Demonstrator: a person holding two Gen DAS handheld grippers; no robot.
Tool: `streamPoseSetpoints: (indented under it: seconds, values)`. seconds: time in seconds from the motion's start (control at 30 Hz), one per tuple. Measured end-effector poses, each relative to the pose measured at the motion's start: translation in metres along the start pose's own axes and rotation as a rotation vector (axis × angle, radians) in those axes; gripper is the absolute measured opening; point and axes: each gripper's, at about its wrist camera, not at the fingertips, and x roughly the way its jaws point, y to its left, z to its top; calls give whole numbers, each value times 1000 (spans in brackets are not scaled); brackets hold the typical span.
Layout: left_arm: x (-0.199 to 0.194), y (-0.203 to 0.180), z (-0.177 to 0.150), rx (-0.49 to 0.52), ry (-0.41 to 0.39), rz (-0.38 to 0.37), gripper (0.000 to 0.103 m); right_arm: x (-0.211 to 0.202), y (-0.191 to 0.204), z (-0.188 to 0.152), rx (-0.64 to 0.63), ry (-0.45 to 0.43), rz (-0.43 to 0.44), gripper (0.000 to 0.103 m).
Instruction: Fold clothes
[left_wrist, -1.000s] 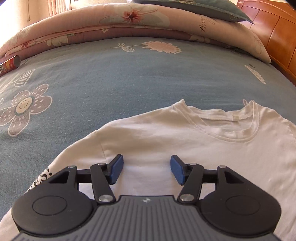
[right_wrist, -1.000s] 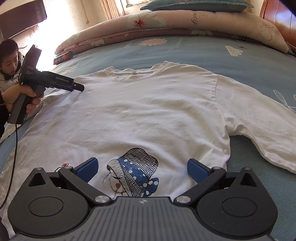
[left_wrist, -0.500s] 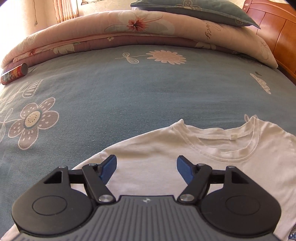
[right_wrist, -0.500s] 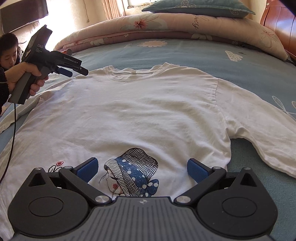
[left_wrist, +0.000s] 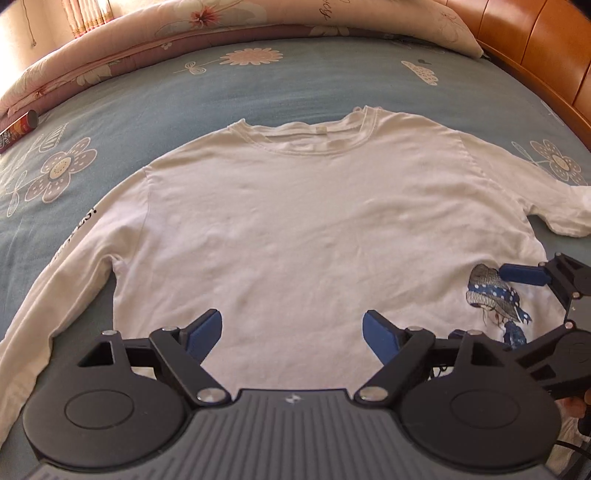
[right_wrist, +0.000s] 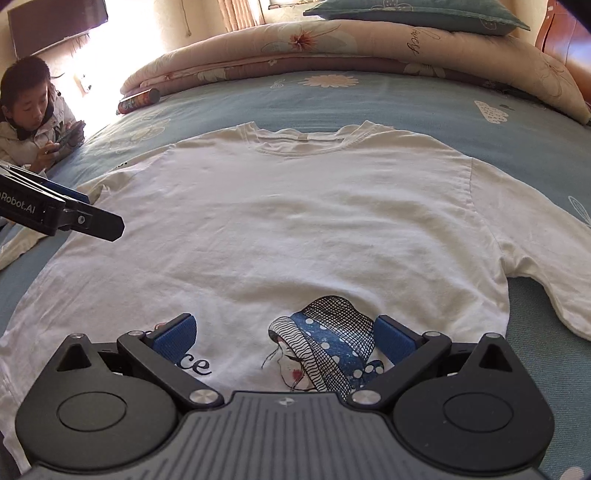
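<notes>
The left gripper (left_wrist: 291, 332) tilts down over the white shirt's (left_wrist: 314, 229) hem, its jaws opening with nothing gripped. The right gripper (right_wrist: 284, 332) hovers with jaws apart over the hat-girl print (right_wrist: 325, 347). The shirt lies flat on the blue bedspread (left_wrist: 295, 81). Letters "ce" show beside the print; "Robot.AI" marks the left gripper's body.

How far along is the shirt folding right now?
Done: the white long-sleeved shirt lies spread flat on the bed. In hand: nothing; the left gripper, its jaws opening, and the open right gripper hover over its hem. Left: every fold, both sleeves still out.
</notes>
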Motion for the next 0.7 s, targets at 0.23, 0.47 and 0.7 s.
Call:
streamPoseSetpoints:
  seconds: [0.23,0.47,0.7]
  values:
    - [-2,-34,-62,64,-88,45,84,-41,7,-39,11,-2,-92,103]
    - [11,-18,-83,-82,-134,2,102,-66,11,-89,52,-65,-129,103]
    - [3,-10,-75,-100,-137,-108,102,-75,16,-108,54,-172,-166,103]
